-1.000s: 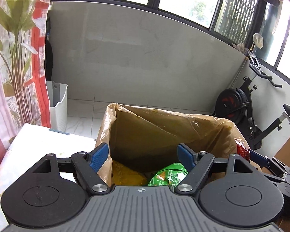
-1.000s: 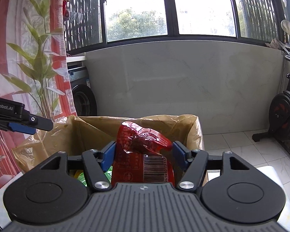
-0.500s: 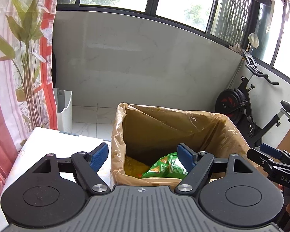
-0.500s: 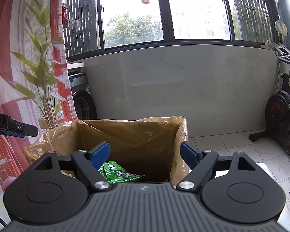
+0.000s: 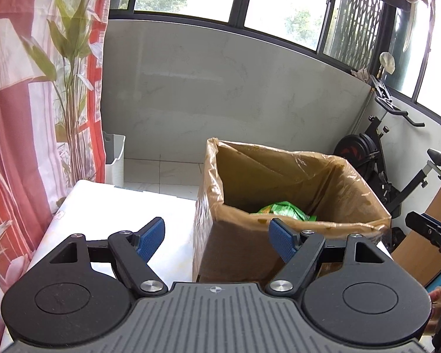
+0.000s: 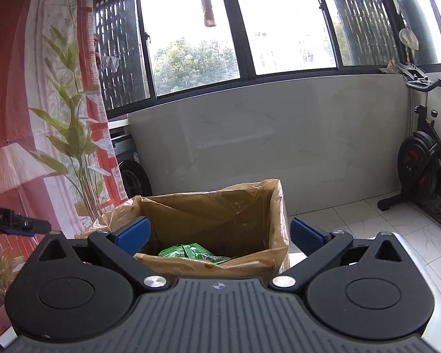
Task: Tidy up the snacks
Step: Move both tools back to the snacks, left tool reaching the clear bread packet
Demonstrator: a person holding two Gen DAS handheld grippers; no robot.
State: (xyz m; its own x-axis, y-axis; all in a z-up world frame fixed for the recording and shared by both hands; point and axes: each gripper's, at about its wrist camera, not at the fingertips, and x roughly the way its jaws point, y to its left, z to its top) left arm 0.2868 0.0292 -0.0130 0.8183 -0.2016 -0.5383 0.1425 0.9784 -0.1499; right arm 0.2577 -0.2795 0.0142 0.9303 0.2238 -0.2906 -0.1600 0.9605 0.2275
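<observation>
Gone from the right hand-held gripper [image 6: 219, 231] is the red packet; its jaws are opening wide, nothing between them. Left hand-held gripper [image 5: 217, 236] stands wide and empty, lower centre, before the lined box [image 5: 235, 247] holding a green packet [image 5: 282, 209].

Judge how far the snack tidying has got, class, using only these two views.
Done: a green snack packet lies inside the lined box. In hand: nothing; the left claw is open and empty, the right claw is opening, empty. Left: unclear, no other loose snacks show.
</observation>
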